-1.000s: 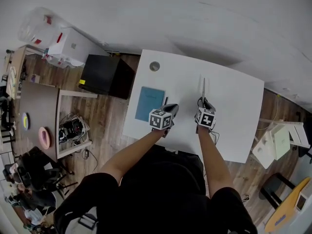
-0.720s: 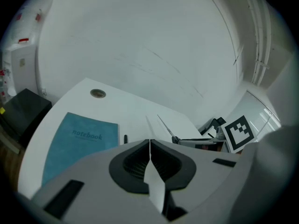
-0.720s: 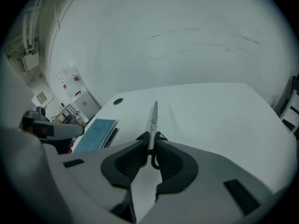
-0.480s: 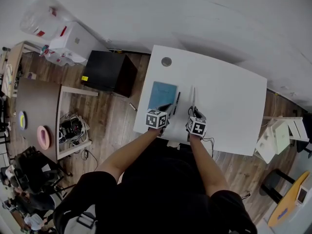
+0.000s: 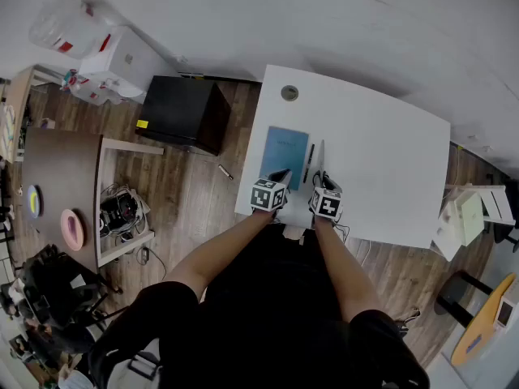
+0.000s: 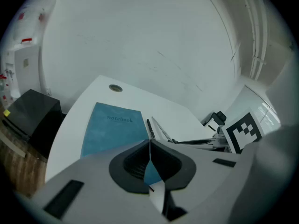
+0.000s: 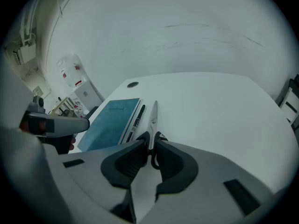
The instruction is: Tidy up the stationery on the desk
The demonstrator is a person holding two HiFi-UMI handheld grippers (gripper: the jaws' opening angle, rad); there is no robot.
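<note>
A blue notebook (image 5: 285,149) lies near the left edge of the white desk (image 5: 381,168). A black pen (image 5: 308,162) lies along its right side, and scissors (image 5: 319,162) lie just right of the pen, blades pointing away from me. My right gripper (image 7: 150,146) is shut on the scissors' (image 7: 153,118) black handles at the desk's near edge. My left gripper (image 6: 150,146) is shut with nothing visible between its tips, hovering over the near right corner of the notebook (image 6: 114,129). In the head view the left gripper (image 5: 280,174) and right gripper (image 5: 323,183) are side by side.
A round cable grommet (image 5: 289,93) sits at the desk's far left corner. On the floor to the left stand a black cabinet (image 5: 182,113), a white box (image 5: 122,63) and a brown side table (image 5: 57,185). White furniture (image 5: 466,217) stands off the right edge.
My right gripper has carried the scissors left, so they now lie beside the pen and notebook. Both grippers sit closer together; the head view has shifted.
</note>
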